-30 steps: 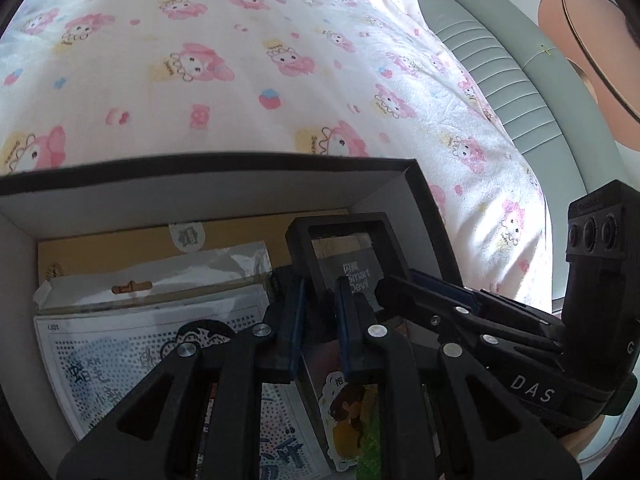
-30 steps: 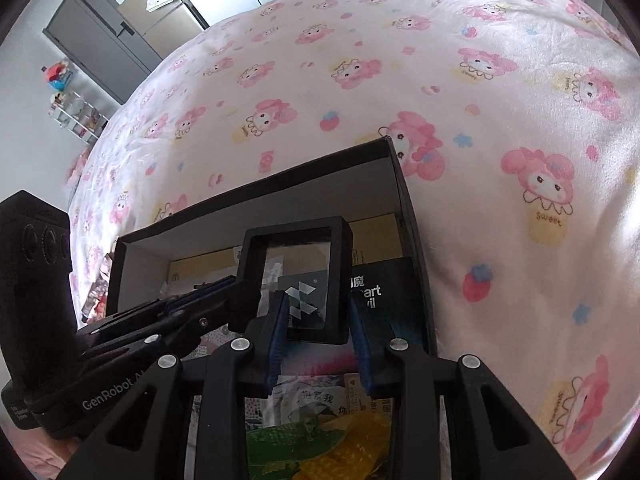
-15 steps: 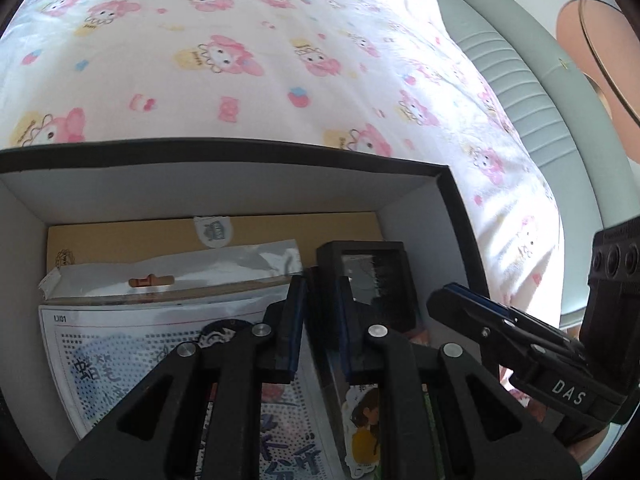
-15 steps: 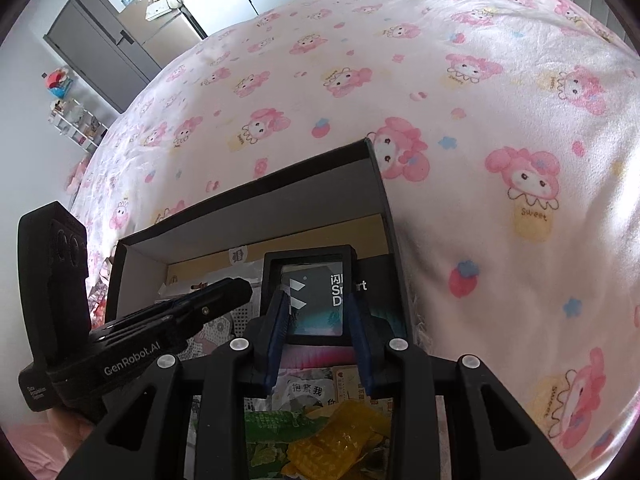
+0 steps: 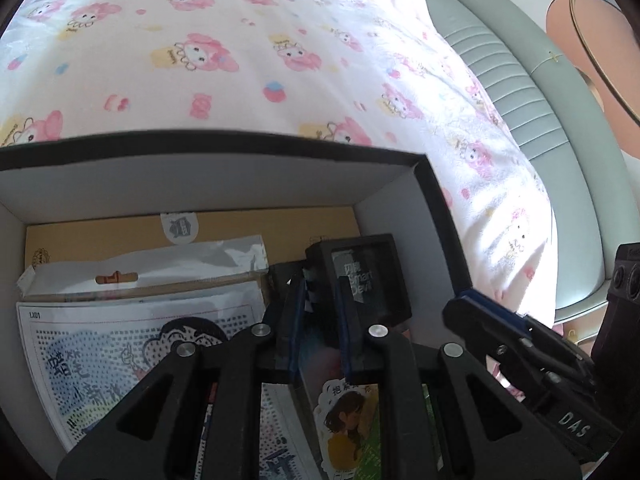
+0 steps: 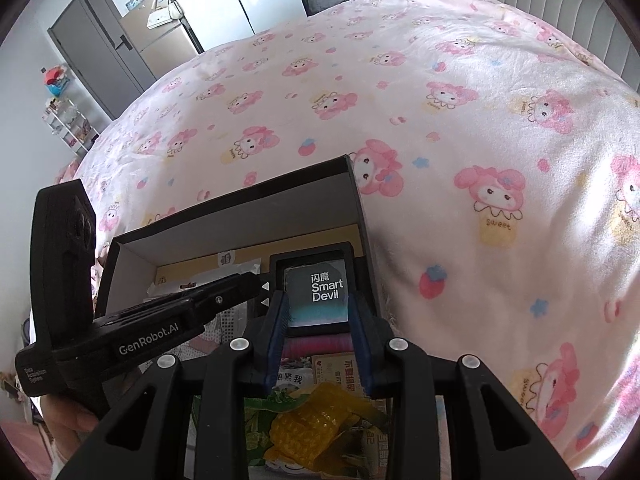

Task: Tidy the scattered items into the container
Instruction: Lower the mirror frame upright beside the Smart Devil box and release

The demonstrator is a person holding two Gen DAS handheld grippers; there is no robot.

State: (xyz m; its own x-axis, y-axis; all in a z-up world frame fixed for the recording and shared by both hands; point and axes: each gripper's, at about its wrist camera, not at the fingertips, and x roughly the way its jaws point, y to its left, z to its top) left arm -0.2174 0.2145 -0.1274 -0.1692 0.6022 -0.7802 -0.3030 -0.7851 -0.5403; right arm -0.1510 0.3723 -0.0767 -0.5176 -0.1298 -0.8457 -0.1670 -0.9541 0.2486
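A black cardboard box (image 5: 434,200) (image 6: 352,184) sits on the bed and holds several flat items. A black "Smart Devil" case (image 6: 316,292) (image 5: 370,280) lies flat in its far right corner. My right gripper (image 6: 318,304) is open, its jaws either side of the case and just above it. My left gripper (image 5: 318,296) hovers at the case's left edge with jaws narrowly apart and nothing between them. A bead-art sheet (image 5: 132,344) and a clear bag (image 5: 152,264) lie at the left of the box, snack packets (image 6: 316,424) at the near end.
The pink cartoon-print bedspread (image 6: 460,160) surrounds the box. A grey padded headboard (image 5: 520,80) runs along the right in the left wrist view. A grey cabinet (image 6: 100,48) and shelves stand far off across the room.
The black case went from held upright by both grippers to lying flat in the box corner. My right gripper opened and let it go. Both grippers drew back a little.
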